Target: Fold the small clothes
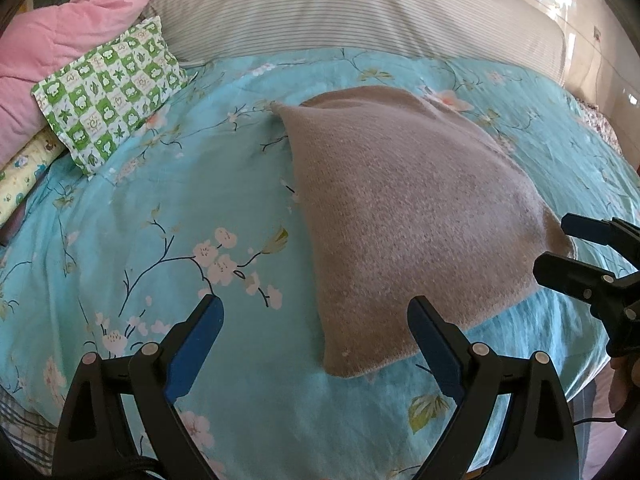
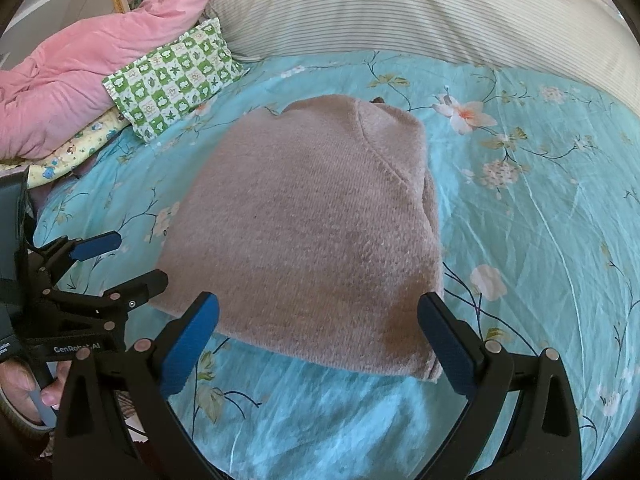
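A beige knitted sweater [image 1: 404,216] [image 2: 316,232] lies folded into a compact block on the turquoise floral bedsheet [image 1: 140,240] [image 2: 540,220]. My left gripper [image 1: 314,312] hovers open just in front of the sweater's near left corner, holding nothing. My right gripper [image 2: 318,312] is open too, its blue pads on either side of the sweater's near edge, a little above it. In the left wrist view the right gripper [image 1: 556,240] shows at the right edge, by the sweater's right corner. The left gripper [image 2: 132,258] shows at the left of the right wrist view.
A green-and-white checked pillow [image 1: 112,96] [image 2: 176,76] and a pink quilt [image 1: 48,48] [image 2: 100,56] lie at the back left. A striped bolster [image 1: 360,12] [image 2: 420,12] runs along the back. A hand [image 2: 24,388] grips the left handle.
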Demonstrator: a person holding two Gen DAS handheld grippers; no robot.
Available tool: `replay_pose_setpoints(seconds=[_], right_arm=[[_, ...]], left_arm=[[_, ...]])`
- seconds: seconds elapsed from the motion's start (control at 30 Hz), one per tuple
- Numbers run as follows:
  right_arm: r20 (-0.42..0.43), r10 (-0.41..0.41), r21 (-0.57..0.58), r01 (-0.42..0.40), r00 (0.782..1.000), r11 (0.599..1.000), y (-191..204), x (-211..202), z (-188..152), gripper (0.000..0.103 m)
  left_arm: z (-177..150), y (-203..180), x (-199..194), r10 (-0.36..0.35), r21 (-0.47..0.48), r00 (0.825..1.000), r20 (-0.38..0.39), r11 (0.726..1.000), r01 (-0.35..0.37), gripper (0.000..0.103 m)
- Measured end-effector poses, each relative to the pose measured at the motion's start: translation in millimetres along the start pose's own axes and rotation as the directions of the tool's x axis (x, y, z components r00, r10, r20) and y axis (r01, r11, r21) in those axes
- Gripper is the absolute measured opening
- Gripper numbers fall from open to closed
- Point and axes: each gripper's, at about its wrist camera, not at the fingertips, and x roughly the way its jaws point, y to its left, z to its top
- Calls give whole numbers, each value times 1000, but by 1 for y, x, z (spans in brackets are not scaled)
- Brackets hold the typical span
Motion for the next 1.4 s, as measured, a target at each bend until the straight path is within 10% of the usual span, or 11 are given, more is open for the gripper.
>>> replay_pose_setpoints(seconds=[1.4], right_arm=[[6,2,5,-2,1000,1000,-1,0,2,100]], left_arm=[[5,-3,0,4,18,1000,6,1000,-4,95]])
